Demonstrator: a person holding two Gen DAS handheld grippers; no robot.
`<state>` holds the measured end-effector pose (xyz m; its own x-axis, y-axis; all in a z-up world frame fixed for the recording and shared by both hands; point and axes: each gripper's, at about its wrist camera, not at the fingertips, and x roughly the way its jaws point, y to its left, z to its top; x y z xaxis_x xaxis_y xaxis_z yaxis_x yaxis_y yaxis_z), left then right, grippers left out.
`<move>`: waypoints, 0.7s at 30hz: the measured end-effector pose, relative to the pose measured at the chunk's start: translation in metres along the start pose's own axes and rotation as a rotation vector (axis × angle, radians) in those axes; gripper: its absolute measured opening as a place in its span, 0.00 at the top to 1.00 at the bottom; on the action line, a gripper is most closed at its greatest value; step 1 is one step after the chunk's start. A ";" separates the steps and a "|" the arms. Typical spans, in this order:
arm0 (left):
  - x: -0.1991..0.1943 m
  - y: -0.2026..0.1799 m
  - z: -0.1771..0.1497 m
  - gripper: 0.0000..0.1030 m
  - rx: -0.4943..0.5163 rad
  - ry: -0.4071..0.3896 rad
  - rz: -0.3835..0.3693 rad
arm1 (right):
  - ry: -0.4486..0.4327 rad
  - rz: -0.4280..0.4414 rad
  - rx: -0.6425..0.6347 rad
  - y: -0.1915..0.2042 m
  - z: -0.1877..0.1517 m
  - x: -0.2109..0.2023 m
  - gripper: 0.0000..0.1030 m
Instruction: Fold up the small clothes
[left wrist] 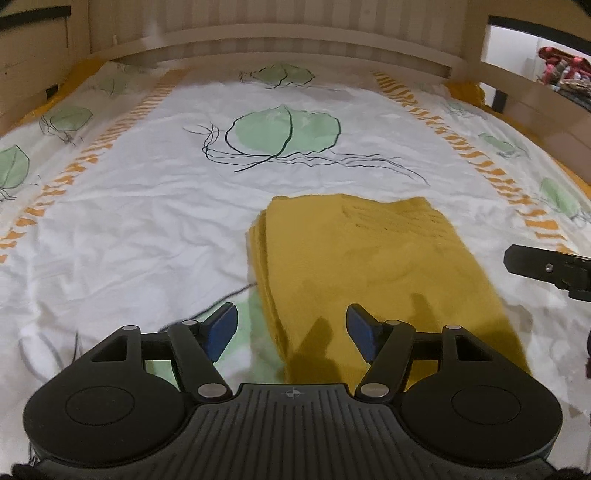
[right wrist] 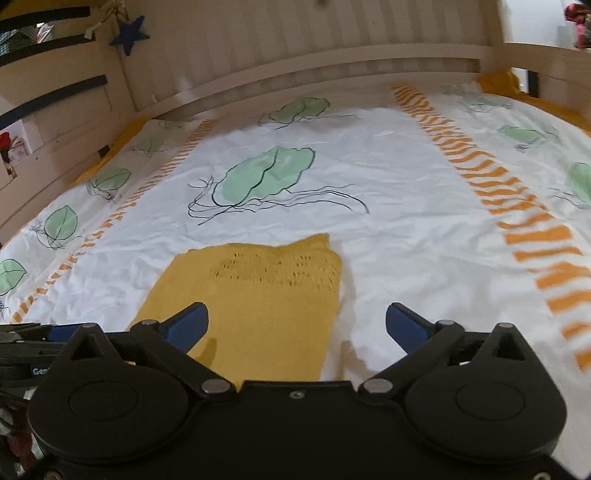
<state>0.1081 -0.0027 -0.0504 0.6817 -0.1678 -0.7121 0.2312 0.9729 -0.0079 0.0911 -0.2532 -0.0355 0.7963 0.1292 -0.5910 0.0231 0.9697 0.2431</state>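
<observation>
A white bedsheet (left wrist: 147,206) is spread, lightly creased, over the bed, printed with pale green leaves (left wrist: 284,129) outlined in thin dark lines and crossed by two bands of orange dashes (right wrist: 491,177). The bed is enclosed by a pale wooden frame (left wrist: 295,35) with a slatted headboard, and a mustard-yellow layer (right wrist: 498,83) is seen under the sheet at the far corners. A dark blue star (right wrist: 131,33) is fixed to the frame at the upper left of the right wrist view.
</observation>
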 end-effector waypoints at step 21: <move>-0.084 -0.025 -0.029 0.39 -0.058 -0.001 0.119 | 0.002 -0.044 0.011 0.025 -0.041 -0.085 0.01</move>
<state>0.0246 -0.0087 -0.0110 0.7024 -0.0505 -0.7100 0.1083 0.9934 0.0365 -0.0005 -0.2317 -0.0109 0.7933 0.0872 -0.6025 0.0646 0.9720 0.2257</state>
